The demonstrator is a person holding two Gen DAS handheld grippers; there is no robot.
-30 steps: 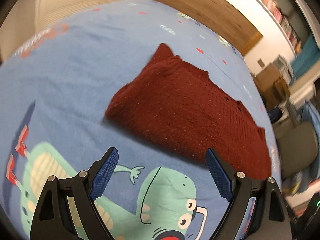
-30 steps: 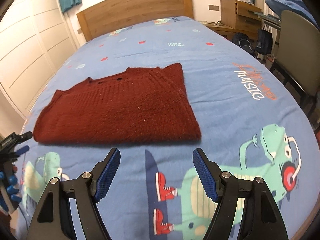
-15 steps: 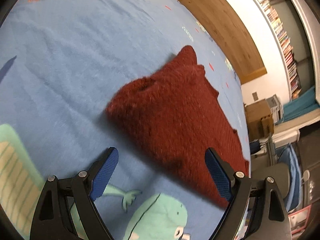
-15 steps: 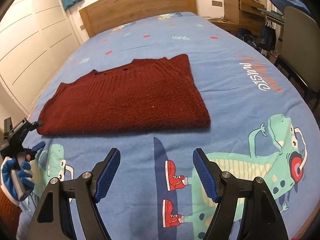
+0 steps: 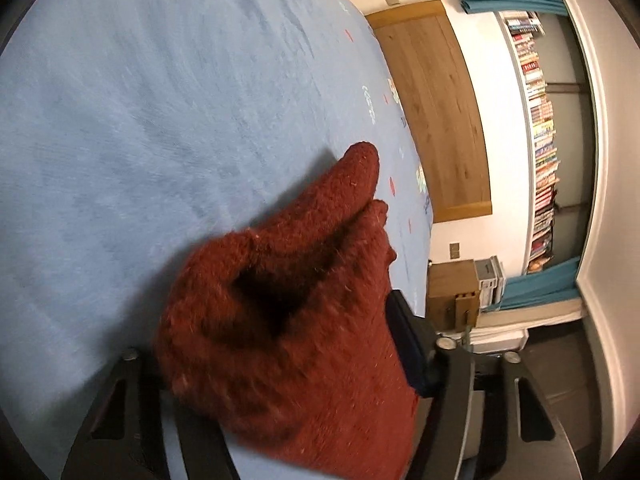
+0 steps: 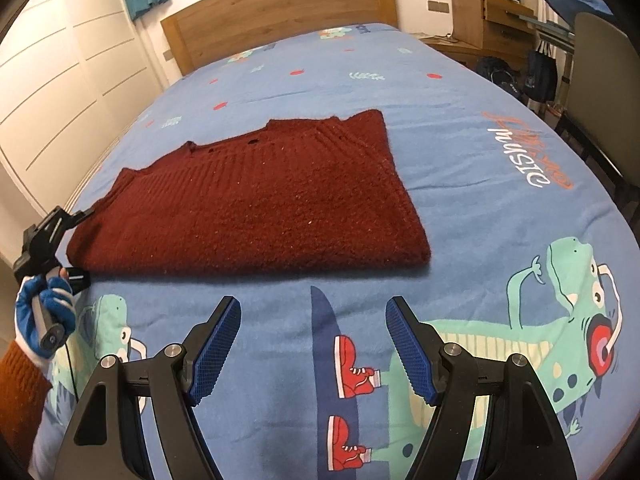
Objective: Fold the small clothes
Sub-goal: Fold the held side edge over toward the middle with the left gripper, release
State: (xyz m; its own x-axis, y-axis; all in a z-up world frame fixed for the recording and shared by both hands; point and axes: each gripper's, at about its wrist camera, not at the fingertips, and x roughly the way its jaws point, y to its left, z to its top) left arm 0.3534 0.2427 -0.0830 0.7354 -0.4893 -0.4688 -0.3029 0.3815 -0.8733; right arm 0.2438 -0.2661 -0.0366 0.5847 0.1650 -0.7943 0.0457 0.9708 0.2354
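A dark red knitted sweater (image 6: 256, 204) lies folded flat on the blue cartoon bedspread (image 6: 480, 216). In the left wrist view its end (image 5: 288, 320) fills the space between my left gripper's fingers and bunches up over them; the jaws stand wide apart around it and only the right pad (image 5: 408, 344) shows. In the right wrist view the left gripper (image 6: 76, 220) sits at the sweater's left corner, held by a blue-gloved hand. My right gripper (image 6: 314, 344) is open and empty, hovering over the bedspread just in front of the sweater's near edge.
A wooden headboard (image 6: 280, 12) stands at the far end of the bed. A wooden desk (image 6: 492, 20), bags and a chair (image 6: 600, 80) are beside the bed on the right. White wardrobe doors (image 6: 60, 80) are on the left.
My left gripper has moved forward onto the sweater's left end, which now lies between its fingers. My right gripper has barely moved and stays open.
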